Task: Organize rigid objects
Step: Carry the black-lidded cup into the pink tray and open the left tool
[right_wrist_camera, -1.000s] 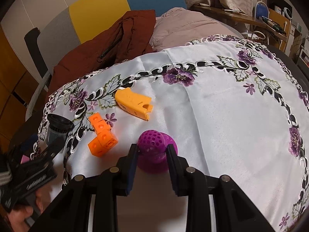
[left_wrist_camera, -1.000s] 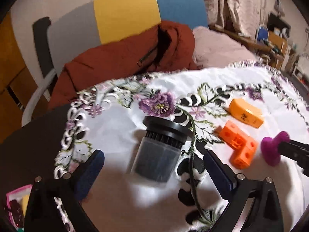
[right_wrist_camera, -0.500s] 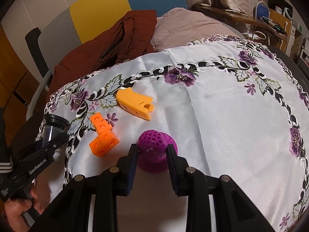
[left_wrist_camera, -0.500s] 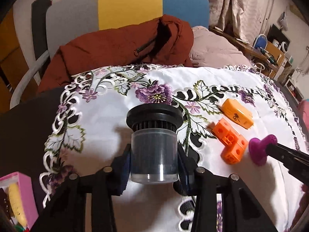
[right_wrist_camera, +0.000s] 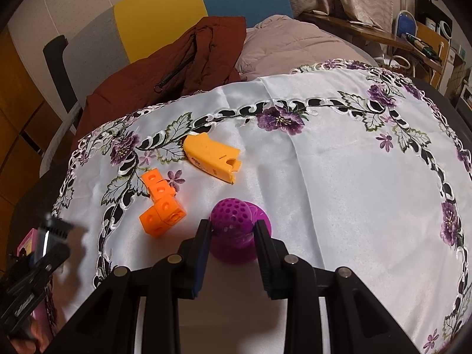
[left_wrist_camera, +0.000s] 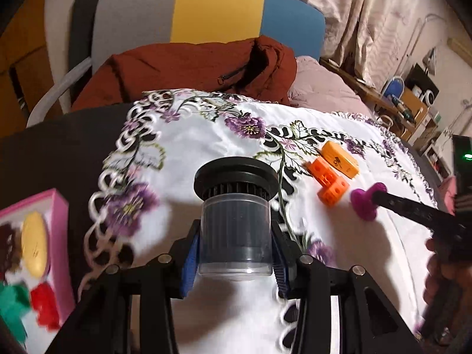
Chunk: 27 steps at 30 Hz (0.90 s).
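Two grippers work over a white satin cloth w/ purple flowers, green leaves and a black-and-white cutwork border, spread on a dark table.

Left gripper: fingers clamped on a clear jar, black ribbed lid pointing far. Whether the jar is touching the cloth, can't tell. In right wrist view the jar is blurred at the far left edge.

Right gripper: fingers pressed against both sides of a purple knob w/ a perforated round head; its flared base sits on the cloth, near-centre.

Just left of the knob, an L of orange cubes lies on the cloth, close but apart from it. Further off, a yellow-orange block lies near the cubes, not touching, close to the leaf border.

Near left in left wrist view, off the cloth's edge, a pink tray holds a yellow oval, a red piece, a green piece and something dark brown; blurred.

Room: beyond the table's far edge a chair w/ grey, yellow and blue back panels, a rust-red jacket draped over it. Right of that, a pale pink quilt. Beige curtains at far right, then a wooden shelf w/ clutter. Wood cabinet panels at far left.
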Each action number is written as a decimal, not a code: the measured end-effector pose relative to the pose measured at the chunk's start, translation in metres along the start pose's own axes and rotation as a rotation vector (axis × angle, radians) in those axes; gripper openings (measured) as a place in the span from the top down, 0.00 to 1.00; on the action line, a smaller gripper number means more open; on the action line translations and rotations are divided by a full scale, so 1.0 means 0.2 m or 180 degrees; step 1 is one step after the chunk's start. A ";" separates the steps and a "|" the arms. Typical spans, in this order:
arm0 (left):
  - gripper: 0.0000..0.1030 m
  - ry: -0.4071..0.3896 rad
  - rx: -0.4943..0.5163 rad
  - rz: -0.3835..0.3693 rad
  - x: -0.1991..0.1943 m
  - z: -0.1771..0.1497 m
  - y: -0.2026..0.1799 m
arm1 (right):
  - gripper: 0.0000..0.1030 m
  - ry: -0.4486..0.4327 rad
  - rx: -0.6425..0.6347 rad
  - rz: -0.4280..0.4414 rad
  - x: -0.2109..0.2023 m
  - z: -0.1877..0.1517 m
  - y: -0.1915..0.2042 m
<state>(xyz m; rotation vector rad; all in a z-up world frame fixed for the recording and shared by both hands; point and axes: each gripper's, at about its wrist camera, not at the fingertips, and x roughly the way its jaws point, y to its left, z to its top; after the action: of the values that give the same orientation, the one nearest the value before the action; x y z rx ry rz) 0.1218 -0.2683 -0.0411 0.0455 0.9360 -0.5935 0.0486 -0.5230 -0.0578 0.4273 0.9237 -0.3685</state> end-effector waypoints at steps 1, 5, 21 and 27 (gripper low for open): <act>0.58 -0.0013 -0.0047 -0.0027 -0.03 -0.03 0.01 | 0.71 -0.0002 -0.0010 0.0008 0.00 0.00 0.00; 0.58 -0.0065 -0.0188 -0.0059 -0.15 -0.13 0.06 | 0.71 -0.0006 -0.0081 0.0004 0.00 -0.01 0.03; 0.58 -0.0389 -0.0498 0.0344 -0.63 -0.52 0.44 | 0.71 -0.0123 -0.0361 0.0007 -0.04 -0.04 0.13; 0.58 -0.0327 -0.0679 0.0581 -0.73 -0.68 0.66 | 0.71 -0.0206 -0.0437 0.0035 -0.07 -0.07 0.17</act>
<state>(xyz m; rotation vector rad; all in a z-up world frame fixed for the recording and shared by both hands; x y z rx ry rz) 0.0210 -0.0518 -0.0401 -0.0894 0.8799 -0.3222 0.0469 -0.4858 -0.0465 0.2931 0.8775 -0.3051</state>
